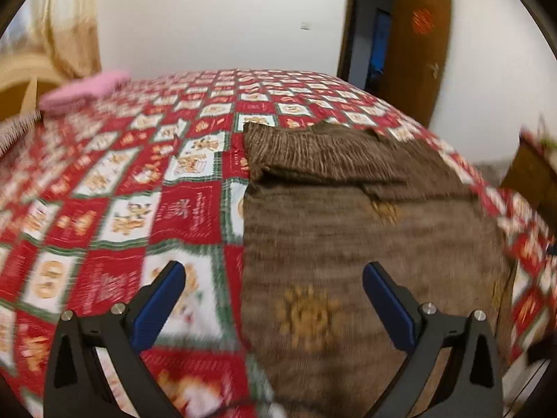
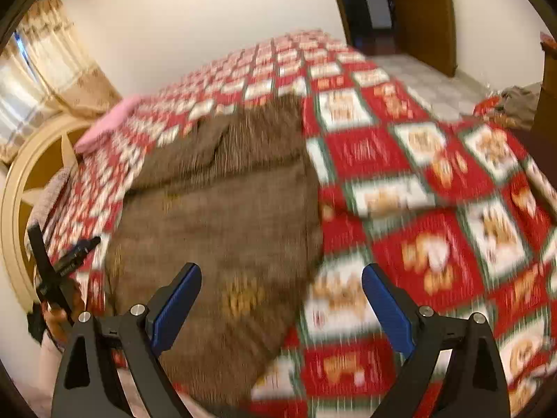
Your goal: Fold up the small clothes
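Observation:
A brown knitted garment (image 1: pixel 365 230) with orange-yellow motifs lies flat on the red, white and green patterned bedspread (image 1: pixel 115 188). Its far part is folded over onto itself. My left gripper (image 1: pixel 273 271) is open and empty, hovering over the garment's near left edge. In the right wrist view the same garment (image 2: pixel 222 216) lies left of centre. My right gripper (image 2: pixel 282 275) is open and empty above the garment's near right edge. The left gripper's black body (image 2: pixel 66 261) shows at the left of that view. Both views are motion-blurred.
A folded pink cloth (image 1: pixel 83 92) lies at the far left of the bed, near a curved wooden headboard (image 2: pixel 21 188). A brown door (image 1: pixel 414 48) stands open beyond the bed. Wooden furniture (image 1: pixel 532 170) stands at the right. Tiled floor (image 2: pixel 428 83) lies past the bed's right side.

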Available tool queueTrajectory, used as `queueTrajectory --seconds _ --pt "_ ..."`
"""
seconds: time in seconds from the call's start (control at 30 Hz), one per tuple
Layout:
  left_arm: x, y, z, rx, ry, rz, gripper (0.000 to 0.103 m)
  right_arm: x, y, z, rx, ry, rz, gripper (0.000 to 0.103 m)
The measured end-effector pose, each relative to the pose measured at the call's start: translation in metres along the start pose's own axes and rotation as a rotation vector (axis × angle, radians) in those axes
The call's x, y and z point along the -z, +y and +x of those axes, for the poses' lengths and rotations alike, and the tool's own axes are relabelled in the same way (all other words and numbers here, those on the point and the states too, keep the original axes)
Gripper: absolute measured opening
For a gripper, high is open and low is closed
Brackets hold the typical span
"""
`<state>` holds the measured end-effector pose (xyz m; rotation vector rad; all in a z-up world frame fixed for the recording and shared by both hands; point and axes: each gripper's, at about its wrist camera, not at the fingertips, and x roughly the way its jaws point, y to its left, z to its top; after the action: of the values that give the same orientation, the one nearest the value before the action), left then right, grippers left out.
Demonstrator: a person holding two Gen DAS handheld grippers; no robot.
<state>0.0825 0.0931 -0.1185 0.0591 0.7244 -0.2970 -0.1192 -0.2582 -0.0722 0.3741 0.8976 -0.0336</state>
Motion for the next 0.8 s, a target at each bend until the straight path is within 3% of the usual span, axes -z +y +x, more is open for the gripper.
queueTrajectory --seconds 0.13,0.37,0.47,0.57,0.67,0.73,0.8 --pt "0.02 0.001 -0.034 -0.065 -0.017 0.064 0.103 0.031 0.022 0.015 -0.054 0.077 -0.067 0.094" --pt "0.03 0.032 -0.084 -0.05 -0.032 0.016 0.103 0.081 0.097 0.047 -0.029 0.146 -0.326 0.094" --pt "0.024 0.056 -0.117 -0.076 -0.102 -0.017 0.103 0.101 0.117 0.064 0.081 0.151 -0.437 0.094" --pt "0.02 0.079 -0.153 -0.104 -0.183 -0.036 0.103 0.108 0.115 0.08 0.148 0.187 -0.457 0.093" --pt "0.019 0.1 -0.188 -0.155 -0.262 -0.024 0.103 0.109 0.098 0.094 0.158 0.273 -0.402 0.071" --pt "0.021 0.12 -0.217 -0.187 -0.326 -0.046 0.103 0.102 0.088 0.089 0.13 0.271 -0.346 0.053" --pt "0.023 0.139 -0.24 -0.186 -0.369 -0.088 0.103 0.092 0.077 0.084 0.111 0.284 -0.296 0.023"
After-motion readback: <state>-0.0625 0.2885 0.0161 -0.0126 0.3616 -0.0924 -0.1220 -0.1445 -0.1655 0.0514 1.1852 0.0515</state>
